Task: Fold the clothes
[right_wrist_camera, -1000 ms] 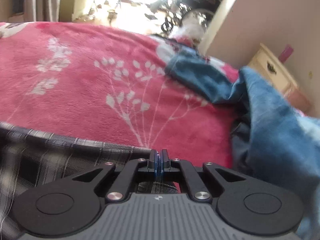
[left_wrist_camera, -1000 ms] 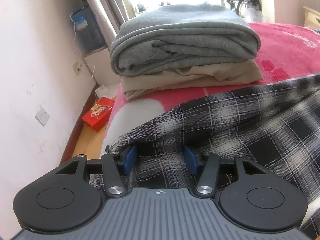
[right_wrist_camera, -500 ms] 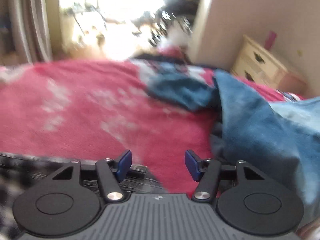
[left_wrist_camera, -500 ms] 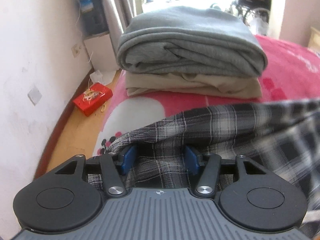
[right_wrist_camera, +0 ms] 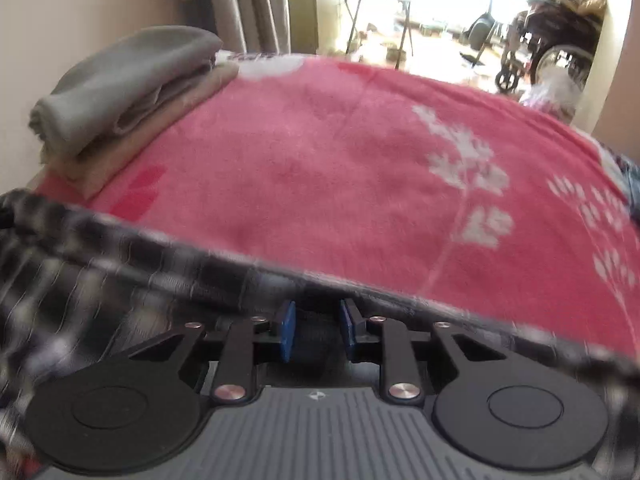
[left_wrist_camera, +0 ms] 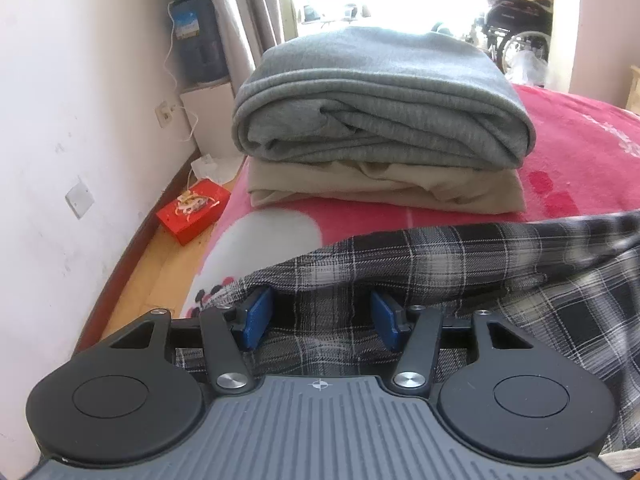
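A black-and-white plaid shirt lies spread on the red blanket. My left gripper is open, its blue pads tucked under a raised fold at the shirt's left end, with plaid cloth between them. In the right wrist view the shirt is blurred and runs across the lower frame. My right gripper is open with a narrow gap, right at the shirt's far edge, dark cloth showing between the pads. A folded grey garment sits on a folded beige one behind the shirt.
The bed's left edge drops to a wooden floor beside a white wall, where a red box lies. The folded stack is far left in the right wrist view. Red blanket stretches beyond; a wheelchair stands behind the bed.
My right gripper was shut on the shirt's edge, opened wide, swung left away from the blue garment, and now sits at the shirt's edge with a narrower gap. My left gripper stayed open in the fold.
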A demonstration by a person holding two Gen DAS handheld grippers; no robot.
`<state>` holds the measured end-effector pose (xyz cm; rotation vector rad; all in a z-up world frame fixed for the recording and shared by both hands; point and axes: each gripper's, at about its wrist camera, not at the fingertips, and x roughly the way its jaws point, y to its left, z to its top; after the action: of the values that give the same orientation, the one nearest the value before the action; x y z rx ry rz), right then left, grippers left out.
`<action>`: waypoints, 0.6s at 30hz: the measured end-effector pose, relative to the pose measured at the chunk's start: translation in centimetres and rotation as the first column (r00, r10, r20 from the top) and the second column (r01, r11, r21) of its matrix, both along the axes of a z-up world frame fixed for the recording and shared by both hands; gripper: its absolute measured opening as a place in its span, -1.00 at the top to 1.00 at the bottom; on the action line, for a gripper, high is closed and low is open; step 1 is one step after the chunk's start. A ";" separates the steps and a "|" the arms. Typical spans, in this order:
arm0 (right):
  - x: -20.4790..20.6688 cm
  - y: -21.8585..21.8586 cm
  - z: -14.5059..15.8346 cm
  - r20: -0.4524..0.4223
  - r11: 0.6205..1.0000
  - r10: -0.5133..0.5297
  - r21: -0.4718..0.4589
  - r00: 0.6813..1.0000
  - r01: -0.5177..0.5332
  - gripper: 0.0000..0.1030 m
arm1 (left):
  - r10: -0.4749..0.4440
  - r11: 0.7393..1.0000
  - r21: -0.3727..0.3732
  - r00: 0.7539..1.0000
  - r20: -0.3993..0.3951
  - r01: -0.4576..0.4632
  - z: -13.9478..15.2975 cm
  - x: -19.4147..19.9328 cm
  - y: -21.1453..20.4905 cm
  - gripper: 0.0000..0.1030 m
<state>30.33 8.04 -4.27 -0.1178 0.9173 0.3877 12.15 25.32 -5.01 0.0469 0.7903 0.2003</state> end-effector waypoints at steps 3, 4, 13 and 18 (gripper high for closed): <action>1.6 0.6 -0.4 0.007 0.999 -0.037 0.014 0.999 0.036 0.49 | -0.001 1.000 -0.014 1.000 0.010 0.001 -0.1 0.0 0.3 -0.06; 2.2 0.9 -0.5 0.006 0.999 -0.047 0.018 0.999 0.046 0.49 | -0.001 1.000 -0.017 1.000 0.015 0.001 -0.2 0.0 0.5 -0.06; 2.8 1.4 1.3 0.049 0.978 -0.077 0.197 0.996 0.065 0.48 | -0.022 0.999 0.028 0.998 0.058 0.020 -0.9 0.5 0.4 -0.07; 0.8 4.0 2.3 0.048 0.959 0.115 0.254 0.992 -0.123 0.48 | -0.007 1.000 0.016 0.997 0.076 0.006 -1.1 1.0 0.9 -0.07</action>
<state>31.13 12.09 -1.95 0.0589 0.8224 0.6120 13.14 26.25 -6.15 0.0562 0.7127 0.2010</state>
